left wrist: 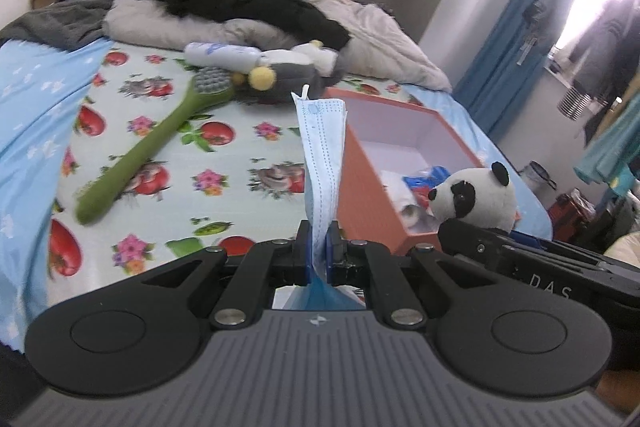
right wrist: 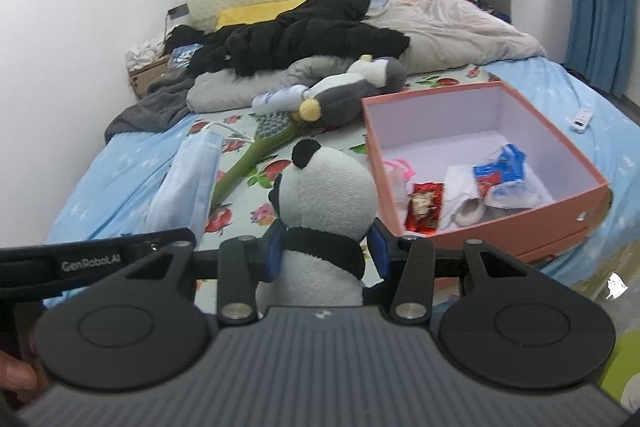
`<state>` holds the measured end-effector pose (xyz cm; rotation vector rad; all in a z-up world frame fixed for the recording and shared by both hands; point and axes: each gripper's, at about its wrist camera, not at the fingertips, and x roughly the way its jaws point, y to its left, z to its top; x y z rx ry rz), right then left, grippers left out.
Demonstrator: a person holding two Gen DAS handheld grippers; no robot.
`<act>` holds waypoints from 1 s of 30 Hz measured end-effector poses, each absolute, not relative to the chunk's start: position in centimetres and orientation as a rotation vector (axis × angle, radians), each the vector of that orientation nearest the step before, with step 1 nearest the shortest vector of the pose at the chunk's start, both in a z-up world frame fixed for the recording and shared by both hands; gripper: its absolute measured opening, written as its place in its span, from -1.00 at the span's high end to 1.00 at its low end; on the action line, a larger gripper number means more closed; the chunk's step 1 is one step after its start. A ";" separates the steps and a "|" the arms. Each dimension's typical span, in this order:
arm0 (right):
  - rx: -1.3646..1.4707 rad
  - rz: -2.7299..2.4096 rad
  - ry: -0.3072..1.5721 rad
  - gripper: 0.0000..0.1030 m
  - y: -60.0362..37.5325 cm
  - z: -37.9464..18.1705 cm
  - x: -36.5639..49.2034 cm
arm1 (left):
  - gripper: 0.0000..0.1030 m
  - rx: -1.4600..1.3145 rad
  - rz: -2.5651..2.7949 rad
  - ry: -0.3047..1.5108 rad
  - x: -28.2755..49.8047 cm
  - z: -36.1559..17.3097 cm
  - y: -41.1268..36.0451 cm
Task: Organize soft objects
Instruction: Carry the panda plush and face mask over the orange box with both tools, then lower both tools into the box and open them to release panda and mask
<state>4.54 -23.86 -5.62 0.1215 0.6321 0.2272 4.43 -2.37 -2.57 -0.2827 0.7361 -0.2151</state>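
Over the bed: I hold both loads in the air, short of the pink box (right wrist: pixel 486 223).
Left hand-held gripper (left wrist: pixel 319 251): clamped tight on a blue face mask (left wrist: pixel 323 155), which stands up out of the jaws.
Right hand-held gripper (right wrist: pixel 326 253): closed around the panda plush (right wrist: pixel 326 195) at its neck (the plush fills the gap).
Box: open on the bed (left wrist: pixel 224 131), wrappers and a pouch inside.
Next, I judge: carry each load over the rim, lower well inside, release one at a time.
Care: keep the mask's loose end clear of the wall.
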 end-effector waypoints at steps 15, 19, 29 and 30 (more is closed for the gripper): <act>0.180 0.053 0.664 0.08 -31.3 -6.4 2.5 | 0.85 -0.251 -0.388 0.789 7.6 -3.4 -9.7; 0.203 0.032 0.675 0.08 -32.5 -7.2 4.3 | 0.85 -0.230 -0.411 0.817 10.5 -4.1 -11.5; 0.241 0.001 0.721 0.08 -35.7 -9.3 11.3 | 0.85 -0.178 -0.439 0.875 20.6 -5.9 -16.4; 0.241 0.001 0.725 0.08 -36.1 -9.5 12.2 | 0.85 -0.178 -0.439 0.883 21.6 -6.2 -16.8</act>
